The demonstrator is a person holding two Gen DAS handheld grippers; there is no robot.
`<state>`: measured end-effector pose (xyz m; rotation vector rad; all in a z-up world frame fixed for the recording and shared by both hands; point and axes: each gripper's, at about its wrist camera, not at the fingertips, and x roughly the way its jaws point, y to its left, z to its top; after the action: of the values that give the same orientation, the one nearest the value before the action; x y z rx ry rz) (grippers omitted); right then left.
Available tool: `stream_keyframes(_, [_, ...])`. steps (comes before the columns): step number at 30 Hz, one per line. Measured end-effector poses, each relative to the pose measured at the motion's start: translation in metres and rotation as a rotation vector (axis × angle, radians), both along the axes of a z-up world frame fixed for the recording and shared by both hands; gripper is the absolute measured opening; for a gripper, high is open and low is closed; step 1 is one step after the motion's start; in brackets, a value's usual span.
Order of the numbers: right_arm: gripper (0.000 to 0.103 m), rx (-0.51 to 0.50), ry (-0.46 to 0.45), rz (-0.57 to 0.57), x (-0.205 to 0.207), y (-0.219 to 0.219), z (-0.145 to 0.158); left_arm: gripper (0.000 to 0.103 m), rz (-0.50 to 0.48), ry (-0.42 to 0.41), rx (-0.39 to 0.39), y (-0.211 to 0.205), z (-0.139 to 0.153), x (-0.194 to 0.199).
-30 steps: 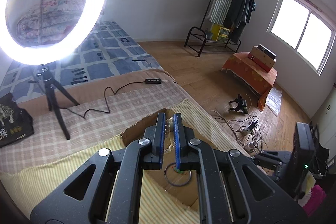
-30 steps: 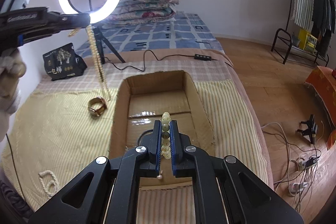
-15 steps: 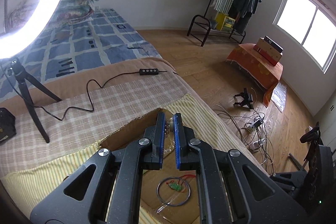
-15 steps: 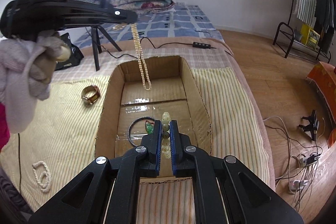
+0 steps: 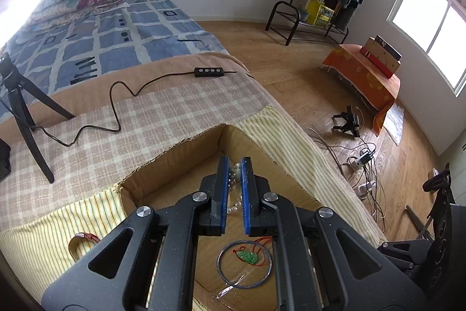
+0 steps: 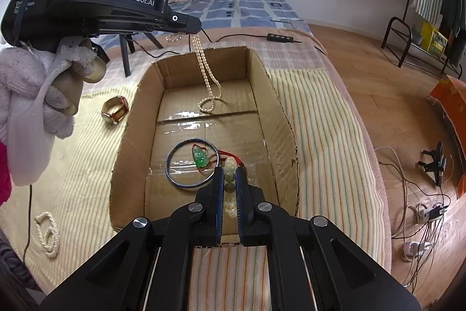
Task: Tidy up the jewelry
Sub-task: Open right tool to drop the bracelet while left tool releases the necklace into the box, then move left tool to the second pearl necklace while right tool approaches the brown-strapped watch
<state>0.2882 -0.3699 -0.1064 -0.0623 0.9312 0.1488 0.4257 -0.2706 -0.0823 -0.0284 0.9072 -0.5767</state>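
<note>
An open cardboard box [image 6: 279, 104] lies on the bed. My left gripper [image 5: 233, 165], also in the right wrist view [image 6: 189, 31], is shut on a pearl necklace [image 6: 207, 77] that hangs into the box, its lower end resting on the floor of the box. My right gripper [image 6: 229, 174] is shut on a pale green bead bracelet [image 6: 229, 182] over the near end of the box. A dark bangle [image 6: 190, 162] and a green pendant on red cord [image 6: 200, 158] lie inside the box.
A gold watch [image 6: 115, 109] lies on the striped sheet left of the box, and a white bead strand [image 6: 48, 232] lies nearer. A tripod [image 5: 23, 118] and a cable with a remote [image 5: 209, 72] sit behind the box. The bed edge is on the right.
My left gripper has moved right and down over the far end of the box, lowering the pearl necklace until its end touches the box floor. My right gripper has moved slightly forward.
</note>
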Motion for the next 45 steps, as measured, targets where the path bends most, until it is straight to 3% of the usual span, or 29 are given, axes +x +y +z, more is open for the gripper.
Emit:
stream_keyframes(5, [0.007,-0.001,0.009,0.013,0.0,0.003,-0.002,0.006,-0.012,0.012,0.011,-0.002,-0.004,-0.001])
stream_keyframes(7, [0.019,-0.008,0.002,0.012,0.0,0.004,-0.001,0.006,-0.009,0.003,0.021,-0.002,-0.003,-0.002])
stream_keyframes(9, [0.048,-0.002,-0.01,0.012,-0.001,0.004,0.001,0.006,-0.014,0.001,0.023,-0.001,-0.002,-0.003])
stream_keyframes(10, [0.052,0.004,-0.02,0.013,-0.001,0.004,0.002,0.008,-0.014,0.001,0.026,0.0,-0.001,-0.004])
stream_keyframes(12, [0.055,0.01,-0.035,0.008,-0.002,0.005,0.005,0.036,-0.017,-0.001,0.028,0.002,0.001,-0.005])
stream_keyframes(14, [0.061,0.003,-0.042,0.005,-0.002,0.007,0.007,0.047,-0.018,-0.009,0.025,0.005,0.003,-0.008])
stream_keyframes(15, [0.063,0.0,-0.048,0.005,-0.002,0.008,0.008,0.047,-0.013,-0.016,0.03,0.008,0.004,-0.01])
stream_keyframes(24, [0.063,0.006,-0.069,0.011,-0.008,0.015,0.018,0.048,0.005,-0.041,0.03,0.037,0.025,-0.031])
stream_keyframes(27, [0.063,0.016,-0.087,0.015,-0.013,0.02,0.026,0.063,0.014,-0.082,0.041,0.055,0.039,-0.046])
stream_keyframes(29, [0.063,0.025,-0.099,0.023,-0.017,0.024,0.032,0.064,0.02,-0.103,0.047,0.068,0.048,-0.056])
stream_keyframes(35, [0.063,0.041,-0.121,0.066,-0.032,0.047,0.045,0.072,0.067,-0.131,0.06,0.12,0.07,-0.089])
stream_keyframes(41, [0.063,0.023,-0.122,0.128,-0.047,0.075,0.046,0.072,0.135,-0.124,0.037,0.178,0.083,-0.13])
stream_keyframes(45, [0.063,-0.01,-0.131,0.164,-0.055,0.095,0.045,0.072,0.167,-0.124,0.066,0.209,0.083,-0.163])
